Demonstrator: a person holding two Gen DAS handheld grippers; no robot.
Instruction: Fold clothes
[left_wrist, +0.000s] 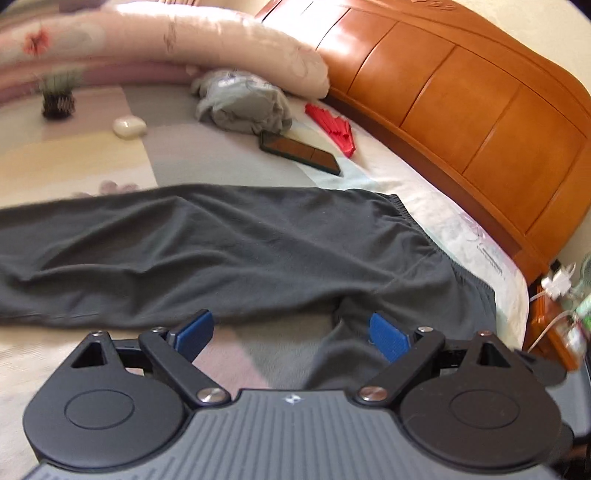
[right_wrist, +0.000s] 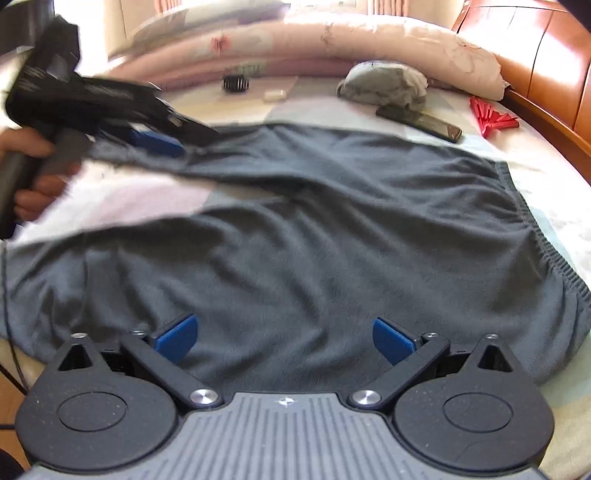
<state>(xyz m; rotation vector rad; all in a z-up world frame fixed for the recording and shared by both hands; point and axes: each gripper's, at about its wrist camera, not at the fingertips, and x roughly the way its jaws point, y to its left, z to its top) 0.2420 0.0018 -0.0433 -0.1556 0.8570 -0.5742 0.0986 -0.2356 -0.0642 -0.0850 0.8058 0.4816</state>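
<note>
Dark grey trousers (left_wrist: 229, 251): spread flat across the bed (left_wrist: 436, 192), elastic waistband toward the wooden headboard (left_wrist: 461, 96), legs running off the left edge of the left wrist view, cut off there. No label visible.

Left gripper (left_wrist: 291, 332): blue fingers (left_wrist: 195, 332) set wide apart, nothing between them, above the near edge of the trousers. In the right wrist view it appears at upper left, blurred, held by a hand (right_wrist: 33, 173).

Right gripper (right_wrist: 284, 338): fingers wide apart, empty, over the seat of the trousers.

Crumpled light grey garment (left_wrist: 240, 107): lying by the pink floral quilt (left_wrist: 177, 40); a faint print on it cannot be read.

Phone (left_wrist: 301, 151): dark, screen up, just beside the grey garment.

Red folding fan (left_wrist: 332, 125): closed or part-closed, near the headboard.

Small white case (left_wrist: 129, 126): on the bed, well apart from the trousers.

Dark ridged object (left_wrist: 58, 105): blurred, kind unclear.

Sheet by the headboard: faint floral print with a line of small writing, illegible.

Bedside stand (left_wrist: 557, 332): cluttered with cables, mostly cut off.
</note>
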